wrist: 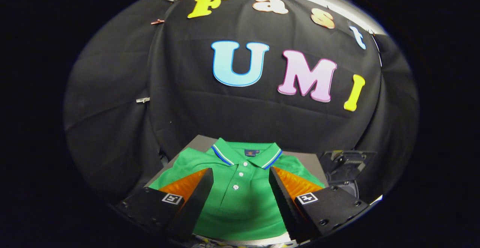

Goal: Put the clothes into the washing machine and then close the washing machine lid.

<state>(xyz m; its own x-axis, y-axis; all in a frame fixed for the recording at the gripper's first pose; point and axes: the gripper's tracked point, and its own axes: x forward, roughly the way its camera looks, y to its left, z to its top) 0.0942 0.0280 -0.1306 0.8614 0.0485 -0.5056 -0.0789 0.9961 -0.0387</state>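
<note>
The tool [240, 188] hangs wide over the shirt [240, 203], holding nothing. The shirt lies flat on the bench [311, 162], its placket and buttons between the two fingers. To lift it cleanly, I would lower onto the chest, pinch a good fold of cloth, and avoid the stiff collar [245, 154].

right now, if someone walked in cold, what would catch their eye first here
The bright green polo shirt stands out first: it lies flat on a grey table, collar toward the black cloth wall, buttons done up. The gripper is open, its two fingers spread either side of the button placket, above the shirt's chest and not pressing on it. Beyond the right finger, past the table's edge, sits a dark machine part, too dim to identify.
</note>
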